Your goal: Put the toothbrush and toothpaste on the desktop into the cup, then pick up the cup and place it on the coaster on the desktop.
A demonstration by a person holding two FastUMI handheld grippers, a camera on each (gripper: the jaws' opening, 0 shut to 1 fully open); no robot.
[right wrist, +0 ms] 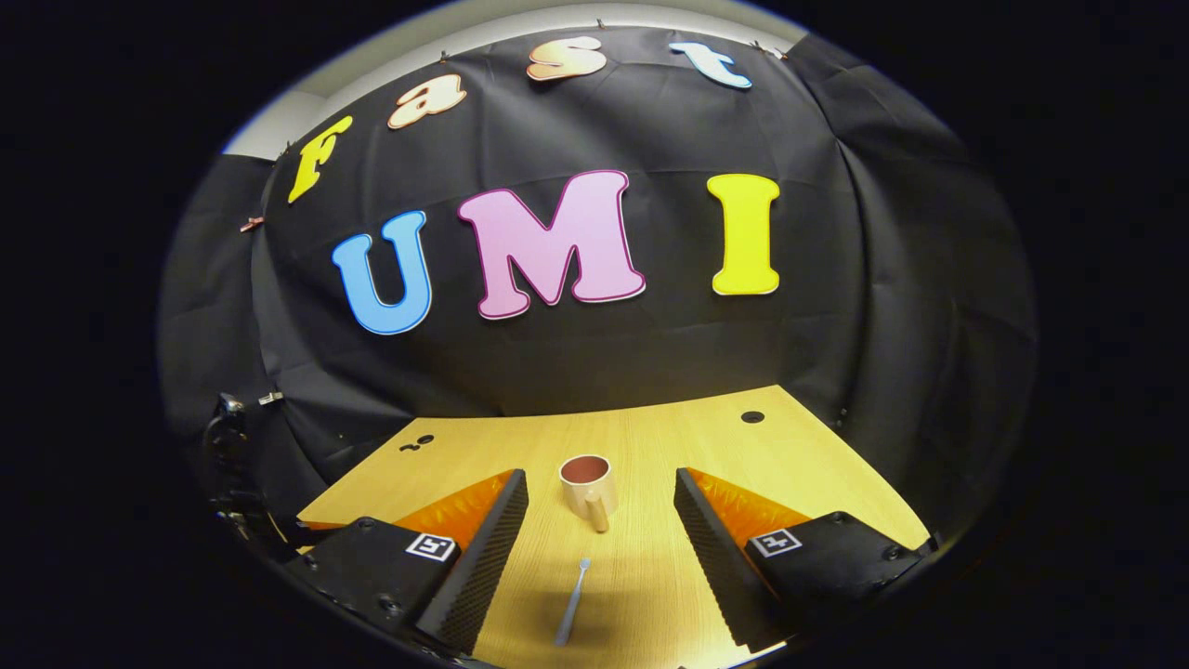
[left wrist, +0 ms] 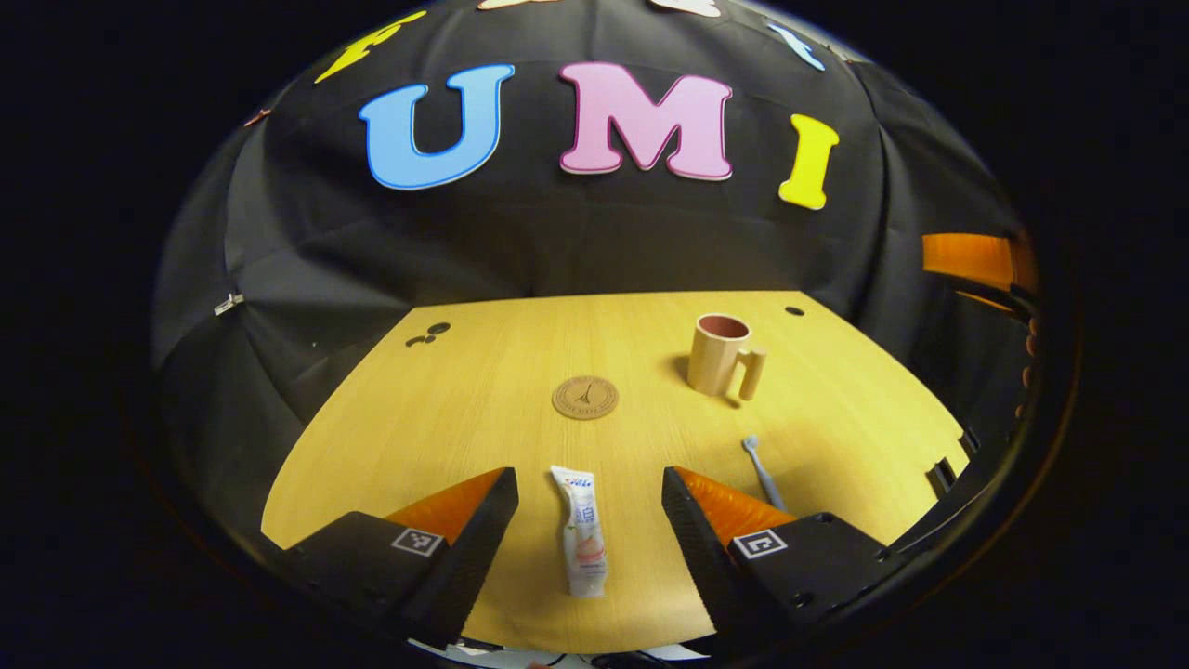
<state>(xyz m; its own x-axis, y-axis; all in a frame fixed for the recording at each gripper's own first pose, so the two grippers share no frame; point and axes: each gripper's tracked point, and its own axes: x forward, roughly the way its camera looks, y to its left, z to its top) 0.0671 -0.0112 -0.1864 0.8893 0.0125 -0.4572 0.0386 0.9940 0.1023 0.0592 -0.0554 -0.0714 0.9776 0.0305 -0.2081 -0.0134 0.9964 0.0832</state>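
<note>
Wooden desk [left wrist: 446,418]: nothing done yet. Toothpaste [left wrist: 582,544] flat near front edge, between wide-apart left gripper [left wrist: 590,506] fingers. Toothbrush [right wrist: 571,589] flat between wide-apart right gripper [right wrist: 601,509] fingers. Cup [left wrist: 720,354] empty near back edge, beside coaster [left wrist: 585,397].

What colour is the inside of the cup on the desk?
The cup is beige outside and dark reddish-brown inside, clearest in the left gripper view.

A staged recording booth: draped black cloth wall [right wrist: 594,362] behind a bare light-wood bench [left wrist: 483,390] with cable holes.
</note>
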